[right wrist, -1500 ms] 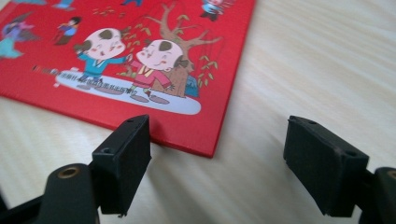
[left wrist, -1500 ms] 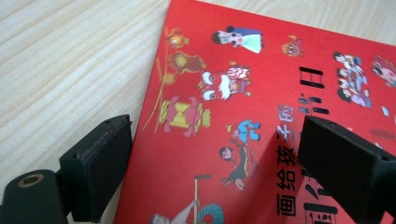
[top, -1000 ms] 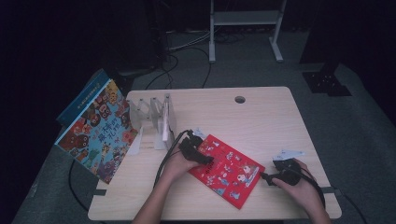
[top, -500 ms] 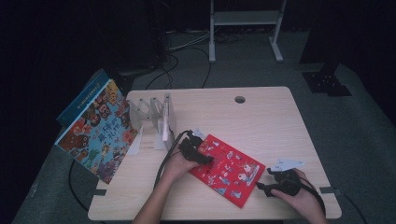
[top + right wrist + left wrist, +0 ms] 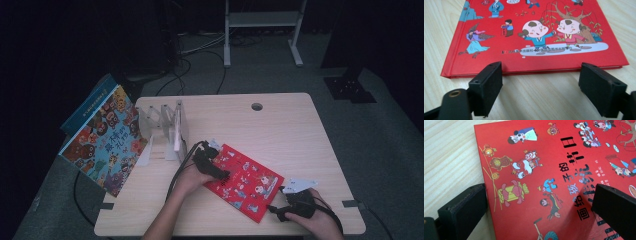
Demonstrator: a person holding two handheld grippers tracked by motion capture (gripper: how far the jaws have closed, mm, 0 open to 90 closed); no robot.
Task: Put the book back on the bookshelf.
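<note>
The red picture book (image 5: 243,183) lies flat on the desk (image 5: 280,130) near its front edge; the left gripper (image 5: 214,167) rests over its upper-left corner, jaws spread wide and gripping nothing, having just opened further. The right gripper (image 5: 280,212) faces the lower edge, jaws about half open and just widened, empty; both jaws stand level with the thin cover, so pushing in may simply shove the book away

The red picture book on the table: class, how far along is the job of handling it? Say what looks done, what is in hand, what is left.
Done: the red book lies flat on the table. In hand: the left gripper hangs open over its cover; the right gripper, whose jaws have just been opening, faces its edge without touching. Left: gripping and lifting it, perhaps toward the rack.
</note>
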